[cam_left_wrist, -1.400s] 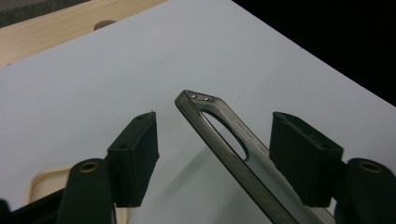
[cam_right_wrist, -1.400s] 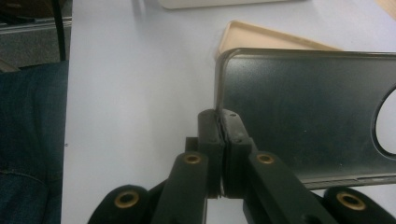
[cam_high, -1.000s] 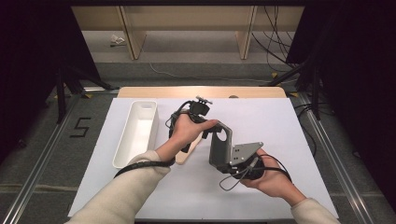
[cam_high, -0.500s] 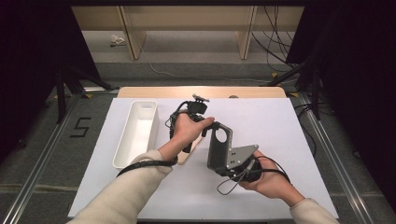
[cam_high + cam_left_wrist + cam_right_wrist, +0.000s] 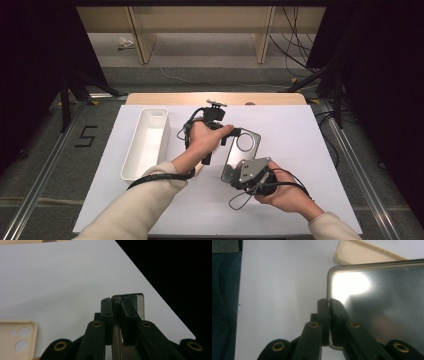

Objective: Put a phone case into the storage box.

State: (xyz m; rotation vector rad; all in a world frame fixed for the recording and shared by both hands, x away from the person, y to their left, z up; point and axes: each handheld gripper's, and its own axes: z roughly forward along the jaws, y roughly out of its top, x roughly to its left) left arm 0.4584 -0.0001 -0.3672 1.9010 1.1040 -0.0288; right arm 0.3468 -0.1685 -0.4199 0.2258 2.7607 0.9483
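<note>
At lower centre of the high view, the right gripper [image 5: 240, 172] pinches the near edge of a clear phone case [image 5: 241, 152]. Above it, the left gripper [image 5: 226, 141], jaws just closing, clamps the case's left edge. A white tray [image 5: 148, 142] lies left.

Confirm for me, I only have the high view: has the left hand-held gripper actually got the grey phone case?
Observer: Yes. In the left gripper view, the left hand-held gripper has just been closing, and its jaws now pinch the grey phone case by its edge.
Operator: Anything else near it?
Observer: A beige phone case lies flat on the table, with two camera holes showing.
</note>
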